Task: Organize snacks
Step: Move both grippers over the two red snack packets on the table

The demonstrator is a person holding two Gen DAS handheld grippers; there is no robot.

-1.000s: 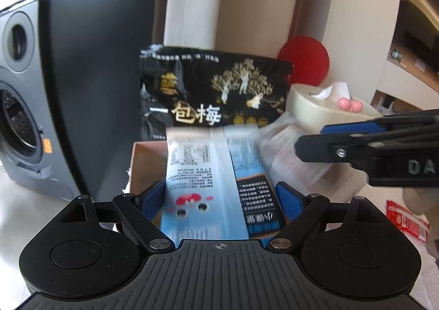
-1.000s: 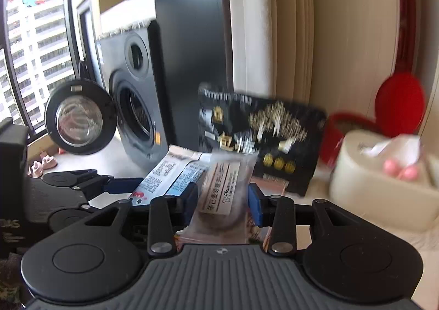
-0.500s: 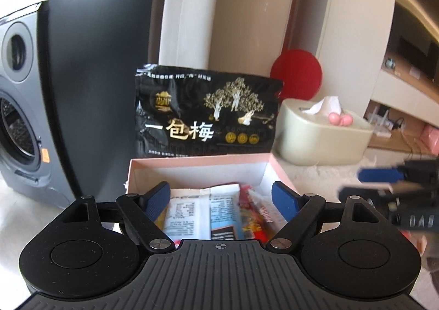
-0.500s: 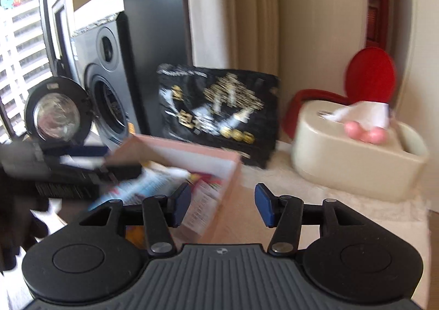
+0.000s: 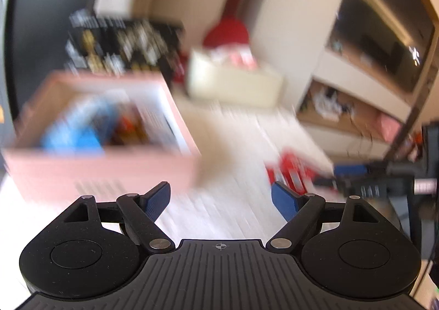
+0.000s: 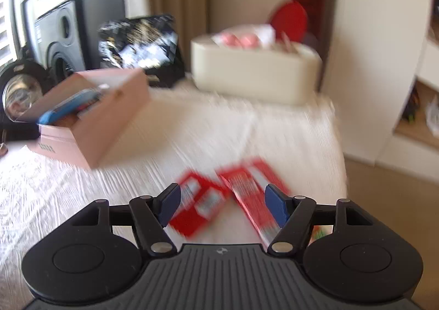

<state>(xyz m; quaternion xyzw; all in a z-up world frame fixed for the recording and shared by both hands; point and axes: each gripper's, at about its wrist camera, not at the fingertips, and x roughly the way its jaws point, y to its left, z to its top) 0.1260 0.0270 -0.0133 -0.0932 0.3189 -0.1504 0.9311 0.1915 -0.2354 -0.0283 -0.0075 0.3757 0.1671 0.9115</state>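
Note:
A pink box stands at the left on the white cloth, with a blue packet and other snacks inside; the right wrist view shows the box too. My left gripper is open over bare cloth to the box's right, its jaws closing slightly with nothing between them. My right gripper hovers above two red snack packets lying flat on the cloth. Its jaws are opening and the pads touch nothing. The left wrist view shows the right gripper beside those red packets. Both views are blurred.
A black snack bag stands upright behind the box. A cream tissue box sits at the back, with a red round object behind it. A washing machine is at far left. The table edge runs close on the right.
The left gripper dropped the blue packet into the box and the right one released its clear-wrapped snack there. Both then swung right, away from the box; the right one now hangs over the red packets.

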